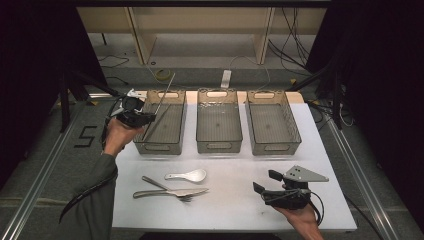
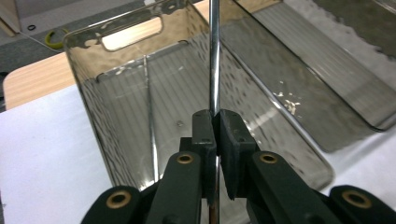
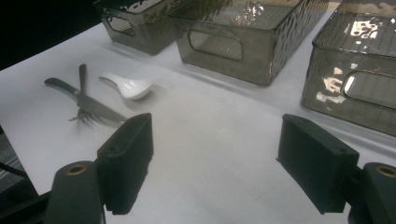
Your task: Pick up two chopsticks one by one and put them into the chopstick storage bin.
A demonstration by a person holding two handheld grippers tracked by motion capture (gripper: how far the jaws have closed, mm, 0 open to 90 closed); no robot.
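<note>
My left gripper [image 1: 148, 119] [image 2: 215, 115] is shut on a thin metal chopstick [image 1: 166, 92] [image 2: 214, 51], which slants up and away over the left clear bin [image 1: 159, 147] [image 2: 88, 100]. A second thin metal stick [image 2: 150, 116] appears to lie inside that bin. On the white table near the front lie a white spoon [image 1: 189, 175] [image 3: 128, 87], a knife [image 1: 175, 192] [image 3: 88, 103] and a fork [image 1: 160, 184] [image 3: 82, 74], the knife crossing the fork. My right gripper [image 1: 265, 182] [image 3: 215, 156] rests open at the front right, nothing between its jaws.
Three clear bins stand in a row at the back of the table; the middle bin [image 1: 219, 146] [image 3: 219, 46] and right bin [image 1: 276, 148] [image 3: 355, 88] look empty. Dark curtains flank the table, with cables and a wooden shelf frame [image 1: 200, 30] beyond.
</note>
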